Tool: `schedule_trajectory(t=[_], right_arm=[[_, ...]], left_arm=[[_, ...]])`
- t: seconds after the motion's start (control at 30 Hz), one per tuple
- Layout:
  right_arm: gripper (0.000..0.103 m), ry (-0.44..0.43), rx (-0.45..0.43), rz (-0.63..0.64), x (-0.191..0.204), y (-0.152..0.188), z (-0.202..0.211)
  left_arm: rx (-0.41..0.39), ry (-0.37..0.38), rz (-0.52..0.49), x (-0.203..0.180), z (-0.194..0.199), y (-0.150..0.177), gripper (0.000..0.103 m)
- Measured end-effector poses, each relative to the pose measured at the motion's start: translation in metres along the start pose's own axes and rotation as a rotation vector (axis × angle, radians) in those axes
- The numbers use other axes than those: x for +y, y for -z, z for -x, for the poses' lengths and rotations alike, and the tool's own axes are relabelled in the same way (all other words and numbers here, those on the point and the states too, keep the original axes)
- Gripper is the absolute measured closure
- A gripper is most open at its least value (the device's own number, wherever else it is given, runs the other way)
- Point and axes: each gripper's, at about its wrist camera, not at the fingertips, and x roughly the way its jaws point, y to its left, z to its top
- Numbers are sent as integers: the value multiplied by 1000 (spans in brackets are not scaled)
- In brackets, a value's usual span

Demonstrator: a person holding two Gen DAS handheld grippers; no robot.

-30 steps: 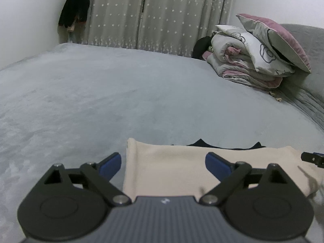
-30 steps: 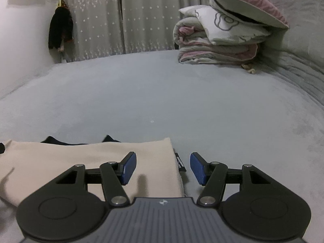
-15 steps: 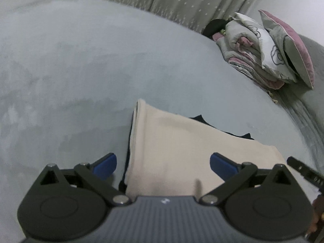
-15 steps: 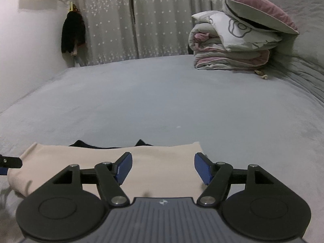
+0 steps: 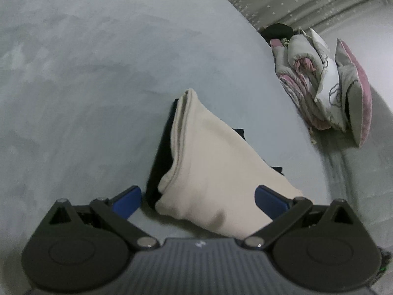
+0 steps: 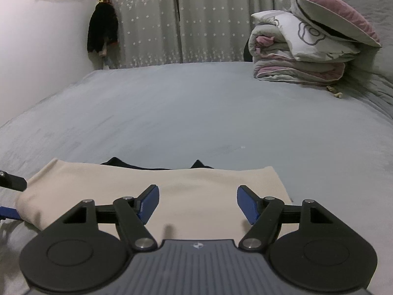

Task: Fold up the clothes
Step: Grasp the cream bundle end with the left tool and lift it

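Left hand-held gripper stands spread wide, its blue pads clear of any cloth, tilted down over the near left end of the folded cream garment. That garment lies on the grey bed, straight ahead of the pads and reaching away toward the upper left of this view. Its left long edge shows stacked folds, and a dark garment peeks out from under that edge, just beyond the left pad. To the left of the left hand-held gripper the bed is bare and flat, giving wide free room. Far off to the right, well apart from the garments, sits a pile of folded bedding and a pillow, with a curtain behind it.

Right hand-held gripper has its jaws parted about halfway, with nothing pinched between them; both pads hover above the cream garment, closer to its right half. The garment's far edge runs straight across ahead of the pads, with two dark points of the lower garment showing past it. Its right edge ends just beyond the right pad. At the left end of the cloth, part of the other gripper's black finger shows. Beyond the far edge and to the right, the bed lies open up to the bedding pile.
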Motion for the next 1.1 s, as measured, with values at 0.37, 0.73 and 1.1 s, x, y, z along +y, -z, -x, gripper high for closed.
schedule_trajectory(t=[0.37, 0.73, 1.1], right_arm=[[32, -33, 26, -1, 14, 2, -15], [33, -60, 41, -13, 23, 8, -25], [77, -190, 19, 19, 41, 12, -21]], left_arm=[[94, 190, 317, 35, -26, 10, 1], [-193, 76, 329, 15, -36, 33, 12], [-350, -65, 343, -2, -40, 45, 49]])
